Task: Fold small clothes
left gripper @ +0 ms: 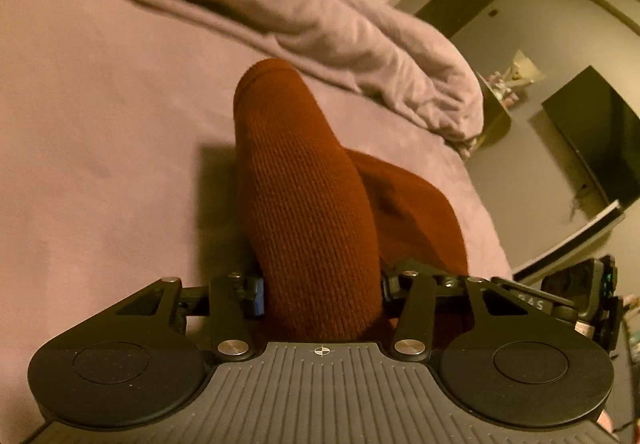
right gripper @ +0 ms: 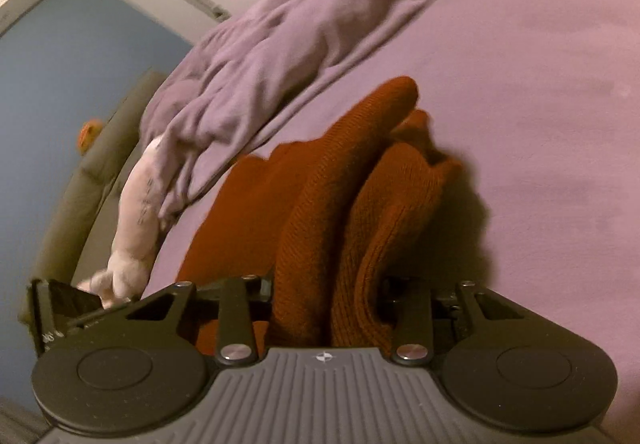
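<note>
Nearest the lens in each wrist view sits the grey ribbed body of the tool, and just past it the rust-red knitted garment [left gripper: 312, 203] fills the gap between the fingers. On the left gripper [left gripper: 320, 290] the blue pad [left gripper: 258, 294] presses against a thick roll of the knit, so the fingers appear clamped on it. The right gripper [right gripper: 328, 292] likewise has bunched folds of the same garment [right gripper: 360, 211] wedged between its fingers, which look closed on the cloth. Holding two parts of one piece at once suits a fold: I judge that both ends are lifted so one can be brought over the other.

Most of the garment lies on the mauve bed [left gripper: 100, 123], partly raised towards the tools. A rumpled mauve blanket [left gripper: 320, 15] lies just beyond it and could catch the knit if it swings that way. Beside the blanket at the bed's edge rests a pale soft toy [right gripper: 136, 211]. Well apart, a dark screen [left gripper: 596, 139] stands by the wall.
</note>
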Available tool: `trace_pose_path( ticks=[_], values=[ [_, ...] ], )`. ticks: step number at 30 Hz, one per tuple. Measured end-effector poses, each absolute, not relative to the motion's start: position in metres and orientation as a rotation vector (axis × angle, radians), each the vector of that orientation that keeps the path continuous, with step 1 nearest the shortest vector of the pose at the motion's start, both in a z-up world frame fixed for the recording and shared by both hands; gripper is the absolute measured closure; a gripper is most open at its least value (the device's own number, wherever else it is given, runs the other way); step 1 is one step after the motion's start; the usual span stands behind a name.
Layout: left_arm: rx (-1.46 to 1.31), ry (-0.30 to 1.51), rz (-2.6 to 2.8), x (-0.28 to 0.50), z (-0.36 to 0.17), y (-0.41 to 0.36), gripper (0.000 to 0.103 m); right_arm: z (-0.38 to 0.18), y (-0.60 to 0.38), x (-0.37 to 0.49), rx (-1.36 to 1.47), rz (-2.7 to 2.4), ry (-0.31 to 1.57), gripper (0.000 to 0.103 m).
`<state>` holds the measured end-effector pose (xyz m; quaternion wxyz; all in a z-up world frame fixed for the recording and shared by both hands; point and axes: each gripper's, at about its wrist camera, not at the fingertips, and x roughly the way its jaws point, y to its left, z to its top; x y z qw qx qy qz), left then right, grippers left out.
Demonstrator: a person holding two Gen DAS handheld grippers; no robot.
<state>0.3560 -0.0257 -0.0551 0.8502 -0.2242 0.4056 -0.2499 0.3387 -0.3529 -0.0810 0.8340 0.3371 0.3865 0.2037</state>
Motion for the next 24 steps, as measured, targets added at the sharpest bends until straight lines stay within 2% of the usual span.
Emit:
trace_pose_path(
  ticks=[6, 9, 10, 12, 15, 16, 20, 24],
  values=[
    [-0.427, 0.880, -0.394, 0.326, -0.052, 0.041, 0.047, -0.086, -0.297, 0.335, 0.718, 0.555, 0.866, 0.065],
    [-0.408, 0.933, -0.341, 0.313, -0.064, 0.062, 0.042, -0.090, -0.285, 0.327, 0.668, 0.469, 0.907, 0.053],
    [-0.411, 0.911, -0.333, 0.309, -0.059, 0.067, 0.042, -0.086, -0.285, 0.324, 0.634, 0.424, 0.905, 0.049],
    [-0.377, 0.827, -0.296, 0.302, -0.041, 0.073, 0.045, -0.067, -0.287, 0.314, 0.542, 0.330, 0.846, 0.049],
    [-0.315, 0.726, -0.251, 0.310, -0.019, 0.065, 0.036, -0.029, -0.282, 0.305, 0.432, 0.185, 0.722, 0.048],
    [-0.317, 0.720, -0.237, 0.319, -0.016, 0.059, 0.034, -0.019, -0.275, 0.306, 0.395, 0.172, 0.683, 0.051],
    [-0.351, 0.781, -0.207, 0.365, -0.023, 0.033, 0.034, -0.013, -0.220, 0.344, 0.315, 0.243, 0.770, 0.079],
    [-0.260, 0.825, -0.115, 0.402, -0.053, 0.004, 0.034, -0.042, -0.185, 0.384, 0.178, 0.192, 0.820, 0.086]
  ],
)
